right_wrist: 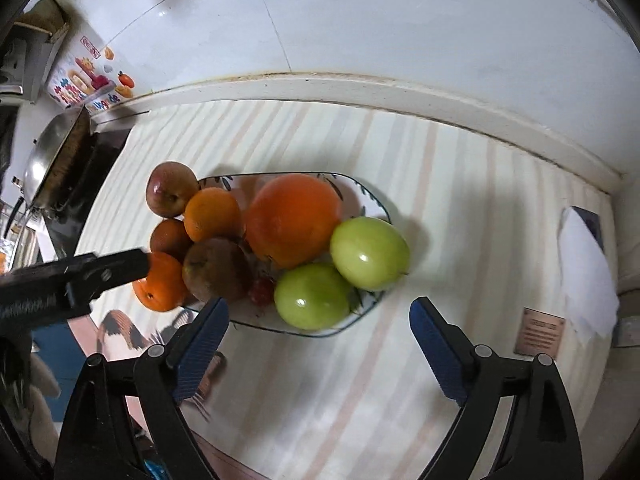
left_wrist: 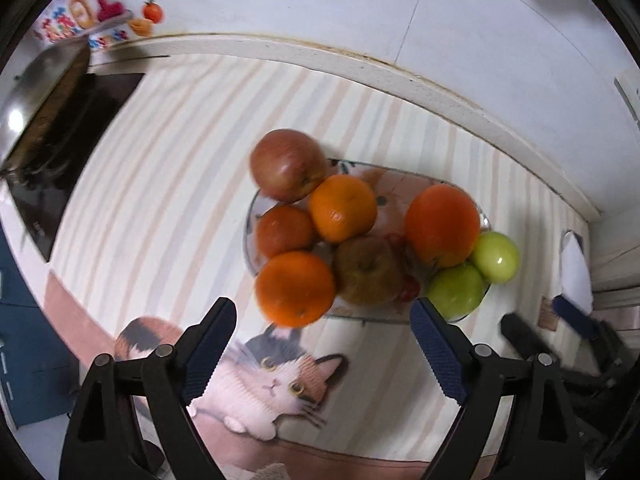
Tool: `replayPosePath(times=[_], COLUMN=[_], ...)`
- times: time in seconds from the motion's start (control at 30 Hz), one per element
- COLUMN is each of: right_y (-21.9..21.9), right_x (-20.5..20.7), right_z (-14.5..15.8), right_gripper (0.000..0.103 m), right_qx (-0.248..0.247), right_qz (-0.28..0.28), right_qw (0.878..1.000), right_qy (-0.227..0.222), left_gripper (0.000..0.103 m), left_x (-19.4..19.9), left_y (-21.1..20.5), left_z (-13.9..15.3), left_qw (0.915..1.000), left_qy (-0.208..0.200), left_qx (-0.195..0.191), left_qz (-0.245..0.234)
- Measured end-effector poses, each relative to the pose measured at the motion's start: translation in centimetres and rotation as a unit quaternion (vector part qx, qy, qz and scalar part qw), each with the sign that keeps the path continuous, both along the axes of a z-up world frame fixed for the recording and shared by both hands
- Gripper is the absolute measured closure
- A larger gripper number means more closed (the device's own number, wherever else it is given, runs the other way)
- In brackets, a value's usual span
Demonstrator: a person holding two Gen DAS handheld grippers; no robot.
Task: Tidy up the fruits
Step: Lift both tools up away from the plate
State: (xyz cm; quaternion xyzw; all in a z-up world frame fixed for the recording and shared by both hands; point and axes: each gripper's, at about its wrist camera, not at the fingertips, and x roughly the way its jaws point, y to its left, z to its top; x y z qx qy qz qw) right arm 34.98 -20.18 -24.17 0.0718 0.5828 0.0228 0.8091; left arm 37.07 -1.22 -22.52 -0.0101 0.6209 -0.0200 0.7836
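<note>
We look down on the bench, spread with a pale striped cloth that carries a printed cat near its front edge. At the far left a steel wok sits on a dark hob against the white tiled wall.

In the middle of the cloth lies the plate, a long white dish with a thin dark rim and leaf sprigs painted on it, and it is piled full. The biggest piece is a deep orange fruit, round and glossy, at the centre. Touching it on the right end are two shiny green apples, side by side, each with a bright glint. On the left end we count a brownish red apple, stem dimple up, a lighter orange behind it, a darker orange one beside that, a red apple perched at the far rim and another orange hanging over the near rim. Something small and red peeks out between the brown apple and the front green one; we cannot tell what it is.

The right gripper hovers above the near edge of the plate, jaws spread wide, nothing between the blue pads. The left gripper is likewise wide apart and empty above the plate's left end, the overhanging orange just beyond its tips.
</note>
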Motion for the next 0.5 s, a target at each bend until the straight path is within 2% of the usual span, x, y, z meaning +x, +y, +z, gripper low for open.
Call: replayPosePath(times=[0.2,0.5], right_y=[0.1,-0.4], right_x=[-1.9,-4.7], right_z=[2.2,6.0], right_gripper=[0.008,0.008], right_qx=[-0.031,-0.031], right_qz=[0.003,0.019], right_qw=[0.999,0.998], right_qy=[-0.016,-0.043], left_gripper=[0.014,0.014], left_x=[-3.3,-7.0], left_y=[-0.2,-0.5], left_z=[1.5,4.9], left_qw=[0.9993,0.9967], left_qy=[-0.030,-0.071], left_qx=[0.022,0.018], left_qz=[0.009,0.034])
